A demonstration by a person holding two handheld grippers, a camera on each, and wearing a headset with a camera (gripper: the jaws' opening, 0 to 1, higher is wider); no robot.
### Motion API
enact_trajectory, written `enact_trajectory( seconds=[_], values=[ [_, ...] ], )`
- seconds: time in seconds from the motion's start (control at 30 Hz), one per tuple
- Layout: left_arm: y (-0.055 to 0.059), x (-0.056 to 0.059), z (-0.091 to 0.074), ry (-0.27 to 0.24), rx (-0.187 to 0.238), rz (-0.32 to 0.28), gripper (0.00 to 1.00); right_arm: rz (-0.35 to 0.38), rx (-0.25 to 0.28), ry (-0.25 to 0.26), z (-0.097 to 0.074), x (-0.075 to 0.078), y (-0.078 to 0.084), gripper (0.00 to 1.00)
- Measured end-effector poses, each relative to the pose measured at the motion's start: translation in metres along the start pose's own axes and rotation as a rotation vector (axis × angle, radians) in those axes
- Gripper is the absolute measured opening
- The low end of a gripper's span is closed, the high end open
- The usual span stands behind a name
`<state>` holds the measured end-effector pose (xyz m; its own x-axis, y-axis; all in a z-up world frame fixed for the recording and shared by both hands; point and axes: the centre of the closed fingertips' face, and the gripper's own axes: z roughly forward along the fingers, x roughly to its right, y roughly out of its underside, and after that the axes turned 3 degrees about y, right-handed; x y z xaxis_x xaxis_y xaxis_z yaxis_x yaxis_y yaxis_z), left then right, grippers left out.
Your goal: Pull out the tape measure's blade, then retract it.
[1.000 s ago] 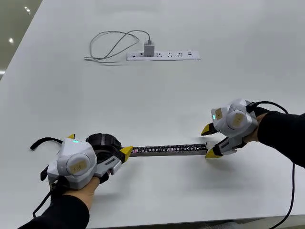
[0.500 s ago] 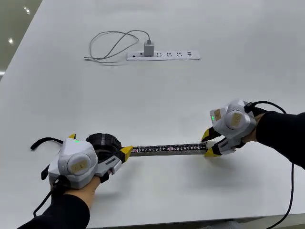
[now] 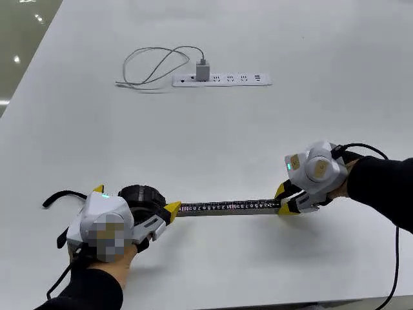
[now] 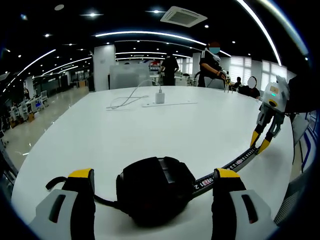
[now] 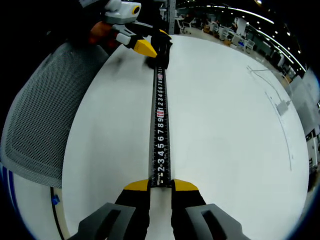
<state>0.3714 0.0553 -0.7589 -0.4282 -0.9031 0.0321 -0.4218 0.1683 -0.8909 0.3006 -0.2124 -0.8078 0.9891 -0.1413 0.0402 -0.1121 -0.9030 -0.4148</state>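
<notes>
- The right claw, spread a second ago, has closed to pinch the tip of the blade.
- The left claw straddles the case on the tabletop; I cannot tell whether it clamps the case.
- The blade lies flat, partly drawn out between the claws. With the tip gripped, pulling further looks ready to start.
</notes>
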Motion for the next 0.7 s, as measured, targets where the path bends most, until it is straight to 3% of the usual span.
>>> enact_trajectory(
  seconds=[0.2,0.37,0.6,0.7],
  values=[
    [0.0015,-0.0016,0.0001,-0.008,-0.005,-0.011,0.92,0.019,0.001,0.007,0.0002,0.0000,0.0000,0.12],
    [0.0045,-0.0030,0.0004,-0.020,-0.019,-0.035,0.83,0.031,-0.029,0.015,0.0010,0.0005,-0.0006,0.12],
    [0.0055,0.0032,0.0034,-0.005,-0.033,-0.046,0.73,0.038,-0.026,0.021,0.0011,-0.0002,-0.0005,0.12],
    [0.0072,0.0032,0.0049,-0.021,-0.051,-0.053,0.70,0.042,-0.031,0.023,0.0013,0.0001,-0.0011,0.12]
  ],
)
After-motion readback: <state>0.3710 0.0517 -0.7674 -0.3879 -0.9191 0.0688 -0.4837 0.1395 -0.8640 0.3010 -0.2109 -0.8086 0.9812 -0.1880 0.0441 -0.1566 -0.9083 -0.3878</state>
